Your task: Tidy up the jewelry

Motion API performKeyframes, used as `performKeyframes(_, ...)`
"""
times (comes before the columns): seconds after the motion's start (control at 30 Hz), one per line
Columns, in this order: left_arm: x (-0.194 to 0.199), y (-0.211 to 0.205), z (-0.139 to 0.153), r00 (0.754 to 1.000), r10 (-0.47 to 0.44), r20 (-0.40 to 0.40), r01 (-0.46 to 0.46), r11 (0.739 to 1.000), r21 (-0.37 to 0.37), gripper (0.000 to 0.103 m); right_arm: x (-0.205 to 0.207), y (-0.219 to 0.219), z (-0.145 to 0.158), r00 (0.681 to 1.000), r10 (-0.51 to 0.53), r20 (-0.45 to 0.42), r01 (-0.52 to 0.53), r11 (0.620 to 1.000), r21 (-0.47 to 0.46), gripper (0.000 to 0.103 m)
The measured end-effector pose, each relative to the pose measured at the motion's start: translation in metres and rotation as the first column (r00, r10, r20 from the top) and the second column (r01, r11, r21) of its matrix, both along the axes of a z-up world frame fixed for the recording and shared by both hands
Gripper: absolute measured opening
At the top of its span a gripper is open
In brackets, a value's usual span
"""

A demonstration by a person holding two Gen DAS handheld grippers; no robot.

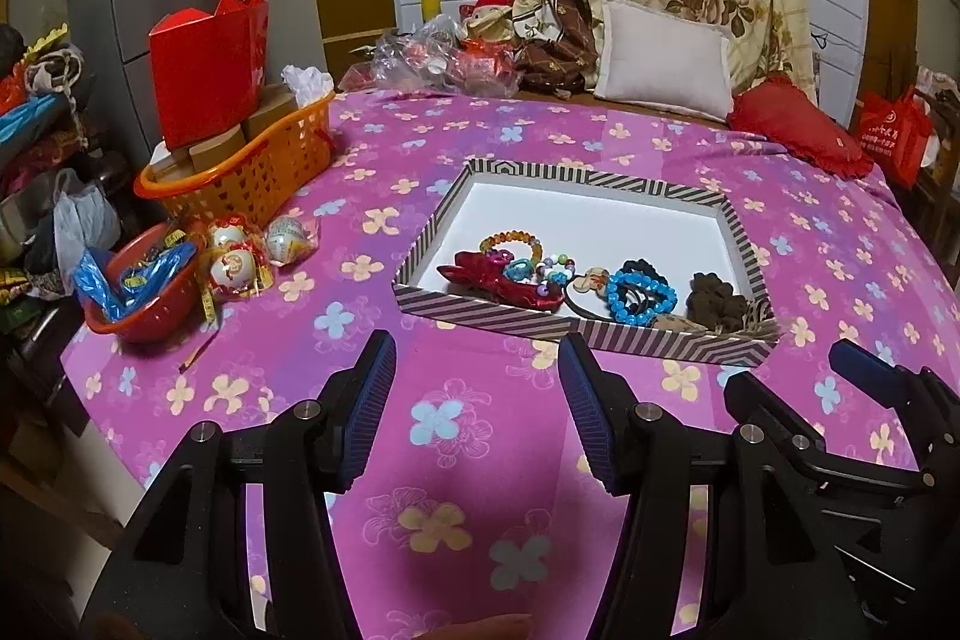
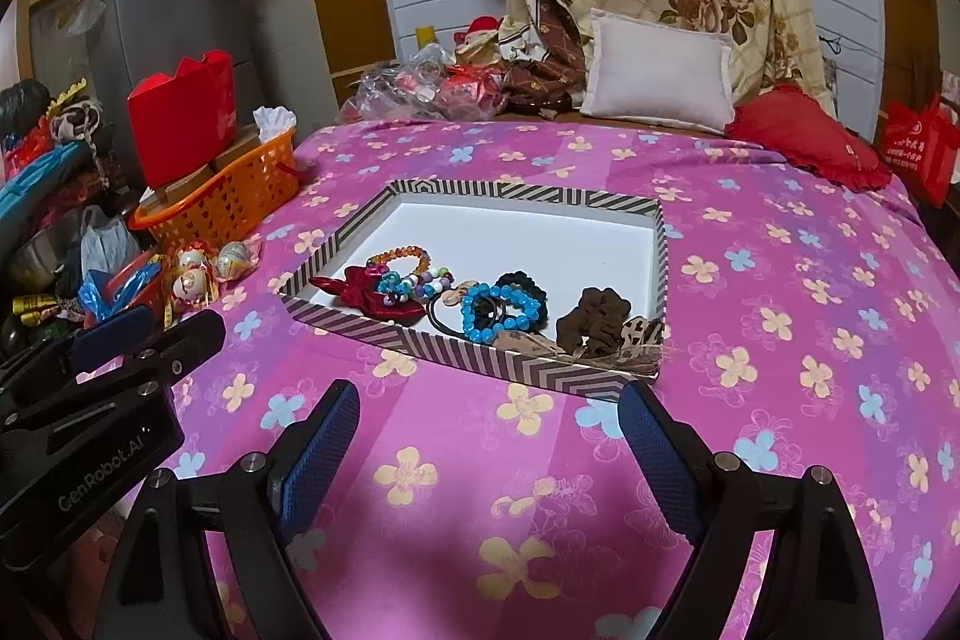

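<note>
Both grippers hover over the pink flowered bedspread [image 1: 456, 148] just near of the striped tray [image 1: 600, 181]. The left gripper [image 1: 477, 376] and the right gripper [image 2: 489, 418] are spread, with nothing between them. The jewelry lies along the tray's near edge: red bow clip [image 1: 504, 283], blue bead bracelet [image 2: 498, 307], brown scrunchie [image 2: 591, 319]
</note>
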State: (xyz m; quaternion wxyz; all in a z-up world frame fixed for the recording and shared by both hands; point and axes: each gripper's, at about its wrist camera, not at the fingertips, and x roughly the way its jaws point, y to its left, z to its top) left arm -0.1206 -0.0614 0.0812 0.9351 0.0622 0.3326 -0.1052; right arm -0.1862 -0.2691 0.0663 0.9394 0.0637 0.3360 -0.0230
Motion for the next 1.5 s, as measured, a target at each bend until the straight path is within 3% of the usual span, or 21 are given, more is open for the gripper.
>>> performKeyframes(1.5, 0.013, -0.001, -0.016, 1.000, 0.013, -0.027, -0.012, 1.000, 0.022, 0.056, 0.015, -0.001, -0.017, 0.999, 0.014, -0.048, -0.013, 1.000, 0.007, 0.086)
